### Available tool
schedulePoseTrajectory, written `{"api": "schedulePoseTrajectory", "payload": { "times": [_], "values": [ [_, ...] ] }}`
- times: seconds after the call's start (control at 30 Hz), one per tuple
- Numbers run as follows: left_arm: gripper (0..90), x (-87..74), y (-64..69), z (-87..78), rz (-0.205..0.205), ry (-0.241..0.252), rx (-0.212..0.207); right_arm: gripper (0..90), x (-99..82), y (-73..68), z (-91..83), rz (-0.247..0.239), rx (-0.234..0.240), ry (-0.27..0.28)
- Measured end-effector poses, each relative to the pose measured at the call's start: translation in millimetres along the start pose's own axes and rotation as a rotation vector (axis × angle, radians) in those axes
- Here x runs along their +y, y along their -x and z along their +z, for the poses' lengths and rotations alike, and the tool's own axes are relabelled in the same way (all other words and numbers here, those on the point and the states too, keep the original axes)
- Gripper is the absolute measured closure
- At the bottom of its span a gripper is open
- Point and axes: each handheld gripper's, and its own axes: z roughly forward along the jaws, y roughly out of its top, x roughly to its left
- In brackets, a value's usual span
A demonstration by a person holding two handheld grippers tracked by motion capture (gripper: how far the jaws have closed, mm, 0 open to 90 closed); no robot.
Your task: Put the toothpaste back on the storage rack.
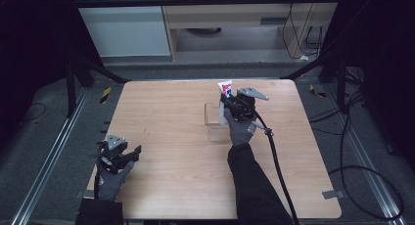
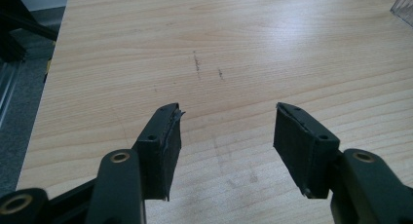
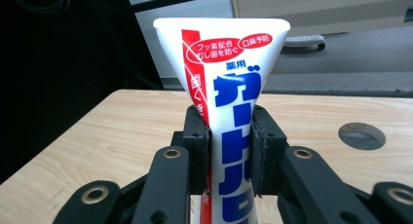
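Right now my right hand-held gripper (image 3: 230, 151) pinches the toothpaste tube (image 3: 229, 92) mid-body, upright over the clear holder (image 1: 214, 121) at the surface's far middle. Soft, light, probably slippery; my left hand-held gripper (image 2: 225, 136) gapes empty.

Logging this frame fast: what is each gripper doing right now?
Left gripper: open, holding nothing, low over the wooden table.
Right gripper: shut on the toothpaste tube, held upright by the clear container.

Bare tabletop (image 1: 171, 137) beside clear box (image 1: 214, 118)
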Motion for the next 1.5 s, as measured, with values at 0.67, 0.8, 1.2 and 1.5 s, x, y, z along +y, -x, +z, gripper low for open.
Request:
{"api": "schedulePoseTrajectory", "payload": {
  "times": [0.67,0.8,1.2,1.5],
  "values": [
    [42.5,0.3,0.0,-0.8,0.002,0.001,0.002,71.3,-24.3,1.3,2.1,-0.036,-0.042,-0.114],
    [42.5,0.3,0.2,-0.8,0.003,0.001,0.003,70.8,-28.3,1.4,0.7,-0.050,-0.051,-0.142],
    [42.5,0.2,0.7,-0.7,0.003,-0.002,0.003,62.3,-38.7,2.2,-3.4,-0.087,-0.059,-0.167],
    [42.4,0.2,0.8,-0.6,0.003,-0.001,0.003,48.8,-37.6,1.5,-16.1,-0.082,-0.025,-0.135]
  ]
}}
